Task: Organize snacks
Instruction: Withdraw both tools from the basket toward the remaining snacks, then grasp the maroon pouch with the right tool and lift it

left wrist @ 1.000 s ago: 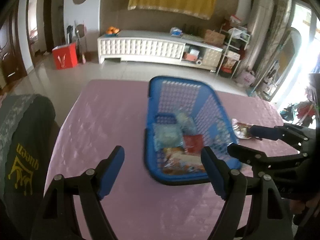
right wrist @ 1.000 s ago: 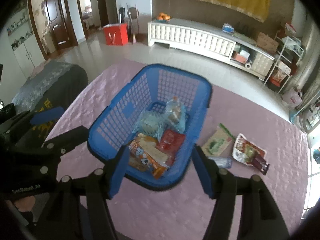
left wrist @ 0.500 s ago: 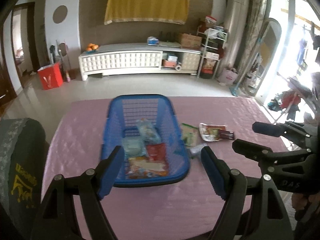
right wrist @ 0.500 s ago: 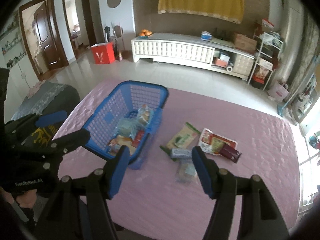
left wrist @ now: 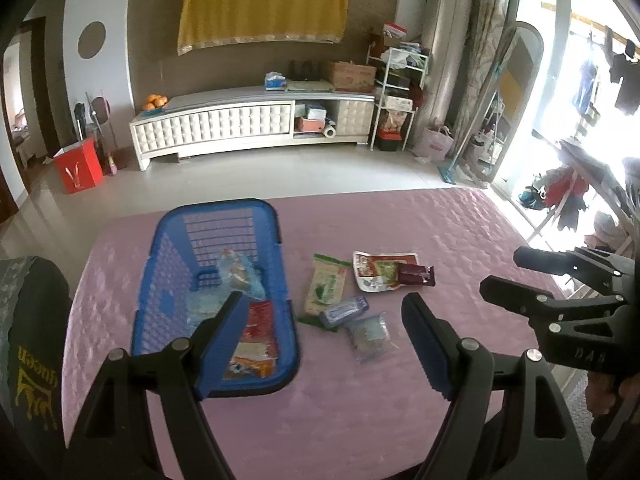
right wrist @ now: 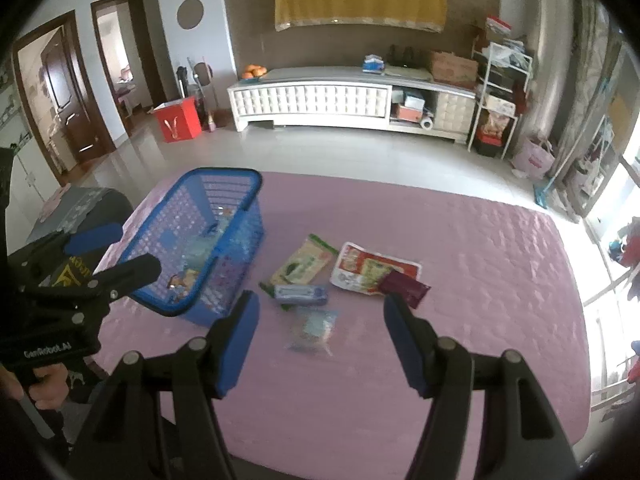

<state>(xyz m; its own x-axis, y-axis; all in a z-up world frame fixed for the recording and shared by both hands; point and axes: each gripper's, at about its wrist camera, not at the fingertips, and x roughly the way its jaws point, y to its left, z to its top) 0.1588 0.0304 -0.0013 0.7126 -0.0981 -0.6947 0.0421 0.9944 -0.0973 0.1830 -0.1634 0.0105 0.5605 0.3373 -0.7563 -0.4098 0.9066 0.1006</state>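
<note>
Both grippers have swung away from the blue basket (left wrist: pixel 280 280), which filled the middle of each view a second ago and now sits off to the left on the pink table (left wrist: pixel 460 232). The left gripper (left wrist: pixel 320 340) hangs with its jaws wide apart and nothing between them. The right gripper (right wrist: pixel 320 340) is likewise spread and empty, above a clear packet (right wrist: pixel 312 326) lying on the cloth. Just beyond lie a blue-wrapped bar (right wrist: pixel 301 294), a green pouch (right wrist: pixel 304 262), a red-and-white packet (right wrist: pixel 370 270) and a dark maroon bar (right wrist: pixel 404 290) overlapping its near corner. The basket holds several snack packets (left wrist: pixel 252 344).
</note>
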